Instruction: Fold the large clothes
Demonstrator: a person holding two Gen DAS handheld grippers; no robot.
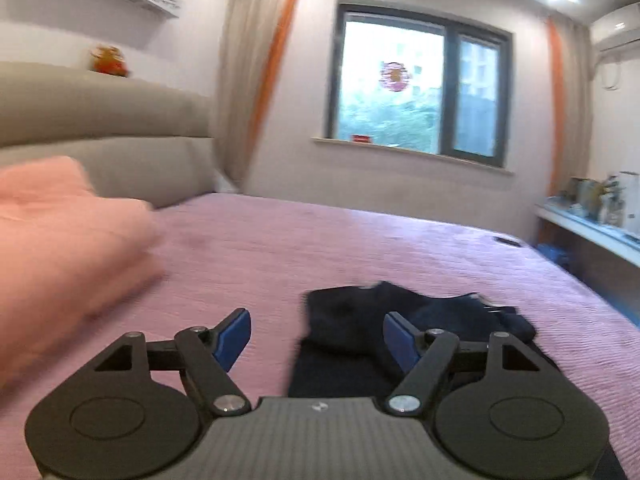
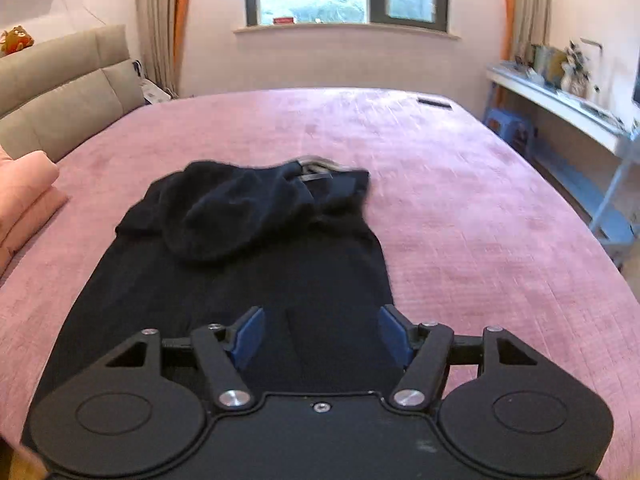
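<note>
A dark navy garment (image 2: pixel 256 248) lies on the pink bed (image 2: pixel 460 208), its body spread flat toward me and its sleeves folded in over the chest near the collar. My right gripper (image 2: pixel 320 334) is open and empty, held just above the garment's near hem. In the left wrist view the garment (image 1: pixel 360 320) lies ahead and to the right. My left gripper (image 1: pixel 318 338) is open and empty, above the garment's left edge.
A folded pink blanket (image 1: pixel 60 248) lies on the bed's left side, also showing in the right wrist view (image 2: pixel 24 200). A beige headboard (image 2: pixel 60 84) is at the left. A white shelf with clutter (image 2: pixel 560 92) and a blue stool (image 2: pixel 504 124) stand at the right. A small dark object (image 2: pixel 434 103) lies near the bed's far edge.
</note>
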